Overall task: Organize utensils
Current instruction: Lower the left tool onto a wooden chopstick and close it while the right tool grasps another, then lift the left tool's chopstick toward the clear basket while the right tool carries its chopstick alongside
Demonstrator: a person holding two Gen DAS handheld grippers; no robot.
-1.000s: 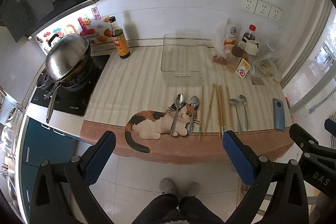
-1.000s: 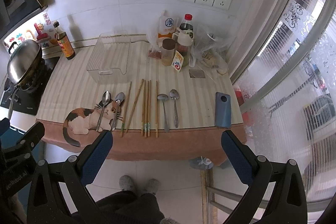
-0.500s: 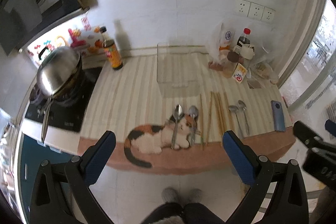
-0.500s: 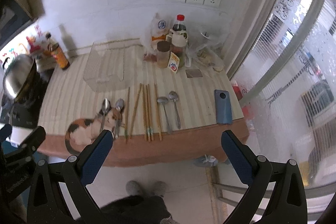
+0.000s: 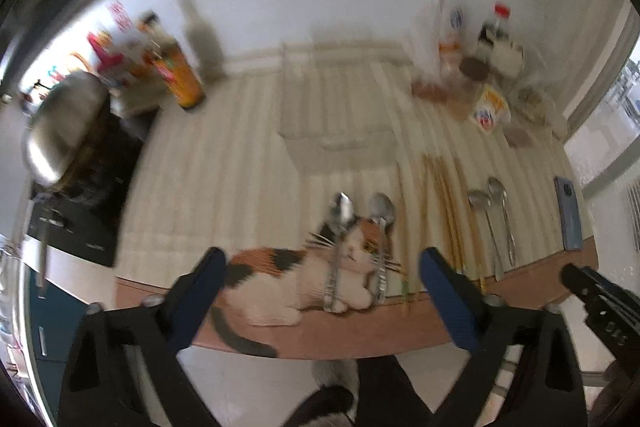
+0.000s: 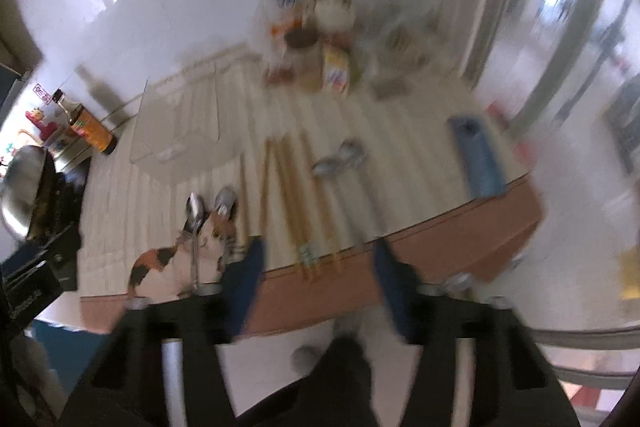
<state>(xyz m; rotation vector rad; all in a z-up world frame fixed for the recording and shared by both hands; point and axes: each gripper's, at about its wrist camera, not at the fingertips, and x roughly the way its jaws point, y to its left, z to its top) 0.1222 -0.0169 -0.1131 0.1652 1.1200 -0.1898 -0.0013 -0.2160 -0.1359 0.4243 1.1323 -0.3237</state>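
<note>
Closest to us are the two grippers. The left gripper (image 5: pixel 320 269) has its blue fingers (image 5: pixel 198 297) far apart, and they are closing a little. Nothing is between them. The right gripper (image 6: pixel 316 267) has its fingers (image 6: pixel 248 275) closer together and closing too, with nothing held.

Things could go wrong from here. Both pictures are blurry, so a grab could miss and knock a spoon off the near edge of the desk (image 5: pixel 248 163) onto the floor. The right fingers are closing before they touch anything, so they may be too narrow to fit around the chopsticks. They could push the sticks apart or pinch only one.

Just past the left fingers, two spoons (image 5: pixel 340 239) lie side by side on a cat picture (image 5: pixel 288 279) at the edge of the desk. They sit in the gap between the left fingers, but are not touched.

The chopsticks (image 6: pixel 292 195) lie in a row just beyond the right fingers, with their ends near the desk edge. Two more spoons (image 6: pixel 340 163) lie beside them. A blue phone (image 6: pixel 478 159) is further right.

Farther back is a clear tray (image 5: pixel 332 107), probably where the utensils go. Bottles and jars (image 5: pixel 476 67) stand by the wall.
</note>
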